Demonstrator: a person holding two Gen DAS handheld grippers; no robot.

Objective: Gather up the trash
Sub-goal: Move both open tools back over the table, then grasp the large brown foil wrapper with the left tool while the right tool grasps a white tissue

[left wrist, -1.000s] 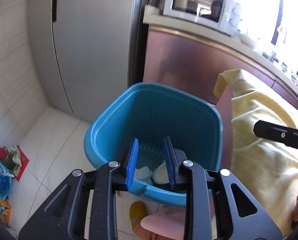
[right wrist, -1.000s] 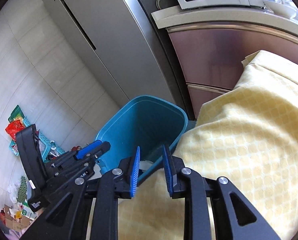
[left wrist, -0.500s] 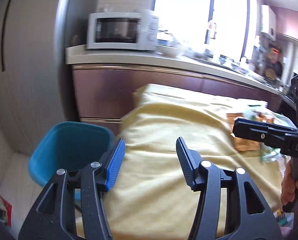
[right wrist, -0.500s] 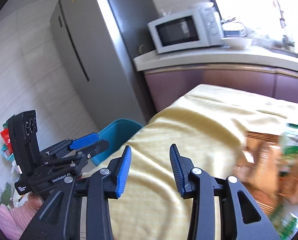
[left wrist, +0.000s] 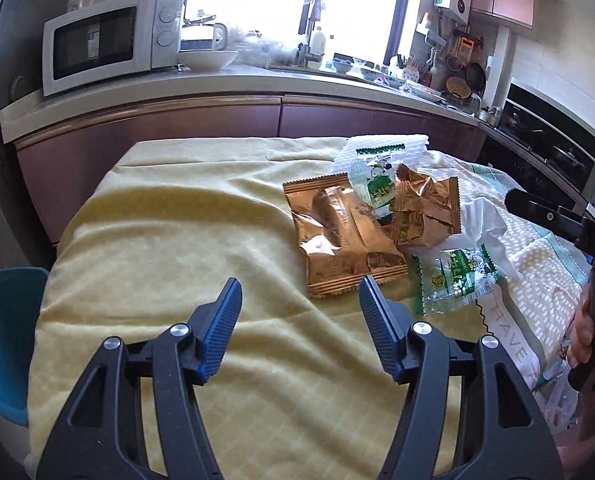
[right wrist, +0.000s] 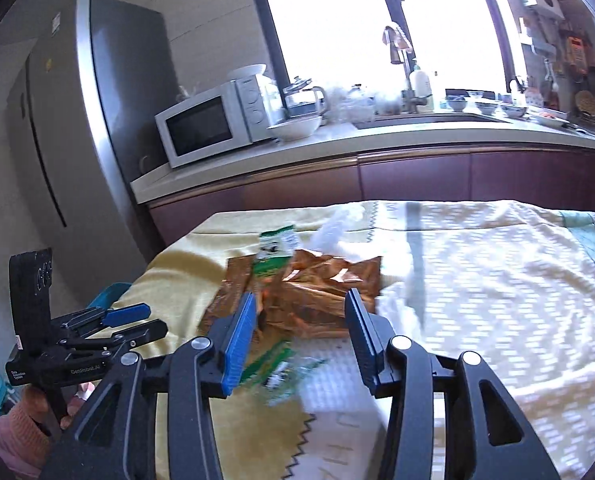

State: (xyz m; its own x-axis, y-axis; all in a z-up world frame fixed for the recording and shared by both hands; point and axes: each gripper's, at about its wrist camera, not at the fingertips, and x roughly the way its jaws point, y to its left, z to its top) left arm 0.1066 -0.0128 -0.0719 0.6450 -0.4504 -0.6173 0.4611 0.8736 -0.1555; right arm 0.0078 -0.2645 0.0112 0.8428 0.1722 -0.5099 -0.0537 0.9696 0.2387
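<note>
Both claws wider now, empty.

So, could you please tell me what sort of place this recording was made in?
Most likely a home kitchen: a microwave stands on a long counter beneath a bright window, with a tall steel fridge beside it. Snack wrappers lie on a cloth-covered table.

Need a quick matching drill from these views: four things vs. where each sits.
Things:
1. microwave
2. blue bin
3. brown wrappers
4. white bowl

Places:
A. beside the microwave on the counter
B. on the floor at the table's left edge
C. on the yellow cloth
D. at the counter's left end

Pairs: 1-D, 2-B, 3-C, 4-A
</note>
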